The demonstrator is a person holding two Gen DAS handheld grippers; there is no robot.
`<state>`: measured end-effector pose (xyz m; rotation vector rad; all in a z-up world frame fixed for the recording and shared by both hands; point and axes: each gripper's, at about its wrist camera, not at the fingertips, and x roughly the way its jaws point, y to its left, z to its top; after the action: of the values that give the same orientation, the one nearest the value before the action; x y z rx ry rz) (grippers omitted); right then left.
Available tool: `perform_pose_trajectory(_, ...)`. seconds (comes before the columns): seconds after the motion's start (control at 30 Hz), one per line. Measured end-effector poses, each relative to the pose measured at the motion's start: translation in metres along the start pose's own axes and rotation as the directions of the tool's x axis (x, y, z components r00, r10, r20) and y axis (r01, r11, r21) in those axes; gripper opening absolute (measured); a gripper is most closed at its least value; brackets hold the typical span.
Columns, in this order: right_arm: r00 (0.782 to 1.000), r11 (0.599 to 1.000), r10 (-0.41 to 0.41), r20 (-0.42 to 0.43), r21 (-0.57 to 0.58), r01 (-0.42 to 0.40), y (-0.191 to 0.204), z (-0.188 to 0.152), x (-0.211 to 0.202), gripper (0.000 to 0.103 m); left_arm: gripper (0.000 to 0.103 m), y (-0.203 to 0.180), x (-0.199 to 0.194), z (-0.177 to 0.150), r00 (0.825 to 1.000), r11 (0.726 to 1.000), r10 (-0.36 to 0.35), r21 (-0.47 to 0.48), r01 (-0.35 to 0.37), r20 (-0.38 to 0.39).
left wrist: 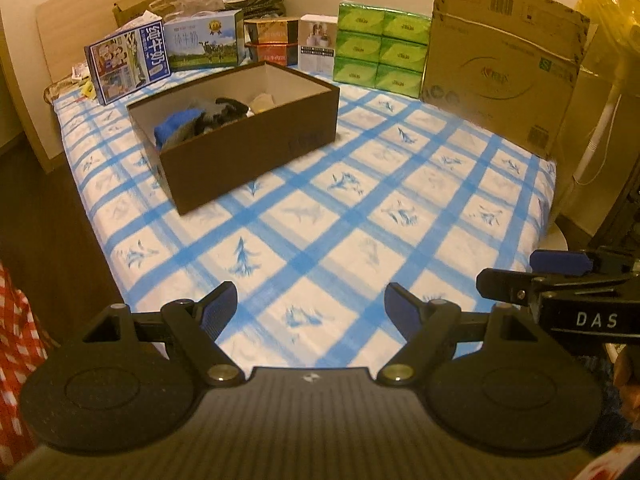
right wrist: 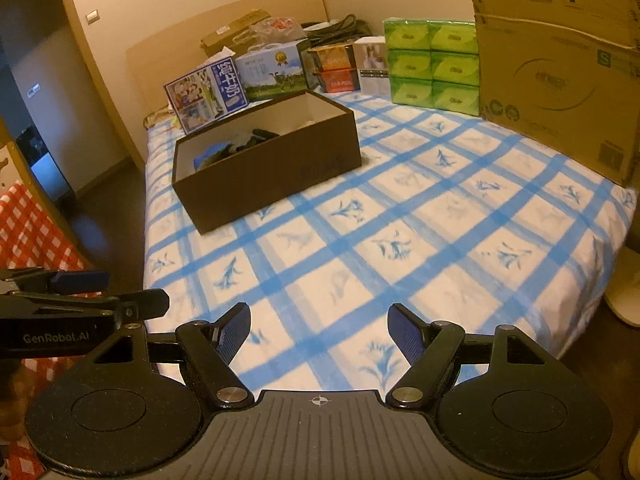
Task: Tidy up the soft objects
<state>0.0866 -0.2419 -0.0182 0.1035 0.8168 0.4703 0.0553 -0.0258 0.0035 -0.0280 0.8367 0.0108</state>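
"DAS" stands on the right gripper (left wrist: 560,276) body; "GenRobot.AI" on the left gripper (right wrist: 120,292) body; "S" on the big cardboard box (right wrist: 560,80) label.

a white sheet (left wrist: 360,216) with a blue grid and blue leaf sprigs covers the bed. at eleven o'clock, a dark brown box (left wrist: 248,148), pale inside, holds blue (left wrist: 174,128), grey and black cloth. at one o'clock, bright green packs (left wrist: 380,50). at nine o'clock, red-and-white checked fabric (left wrist: 16,340).
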Motion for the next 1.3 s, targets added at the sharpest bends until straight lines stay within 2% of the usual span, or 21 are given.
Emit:
perform_pose_trajectory(0.53, 0.998, 0.999, -0.04, -0.039, 0.035, 0.041, 0.006, -0.044, -0.028, 0.075, 0.079, -0.007, -0.019, -0.035, 0.999, 0.999, -0.033, 0.022, 0.034, -0.019)
perform_pose_trajectory(1.3, 0.998, 0.999, -0.038, -0.048, 0.032, 0.039, 0.011, -0.042, -0.02, 0.075, 0.079, -0.001, -0.015, -0.036, 0.999, 1.0, -0.026, 0.013, 0.026, -0.025)
